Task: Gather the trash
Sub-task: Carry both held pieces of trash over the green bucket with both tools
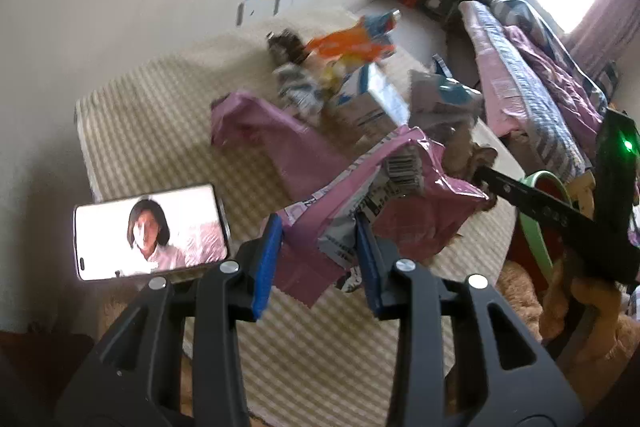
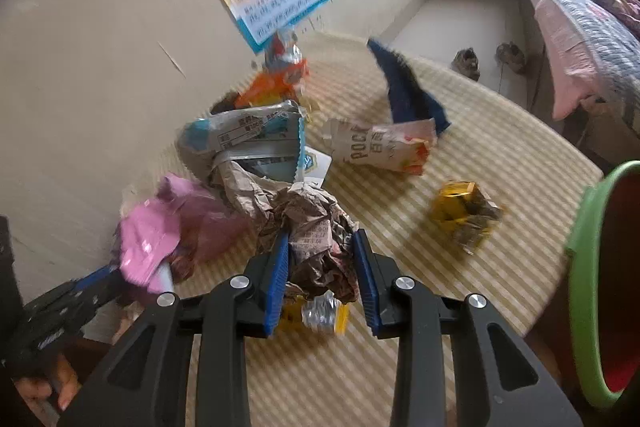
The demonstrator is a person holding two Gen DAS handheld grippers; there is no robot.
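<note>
My left gripper (image 1: 318,227) is shut on a pink snack wrapper (image 1: 384,195) and holds it above the striped table (image 1: 160,131). In the right wrist view the same wrapper (image 2: 152,239) shows at the left, with the left gripper below it. My right gripper (image 2: 322,245) is shut on a crumpled brown paper wad (image 2: 312,227), lifted over the table (image 2: 500,147). A yellow and silver wrapper (image 2: 324,315) hangs under the wad. A red bin with a green rim (image 2: 588,267) stands at the table's right edge; it also shows in the left wrist view (image 1: 540,223).
Loose trash lies on the table: an orange wrapper (image 2: 276,83), a blue-grey bag (image 2: 244,135), a white Pocky box (image 2: 380,147), a dark blue wrapper (image 2: 408,91), a yellow packet (image 2: 464,215). A phone (image 1: 152,237) lies at the left. A bed (image 2: 580,27) stands at the right.
</note>
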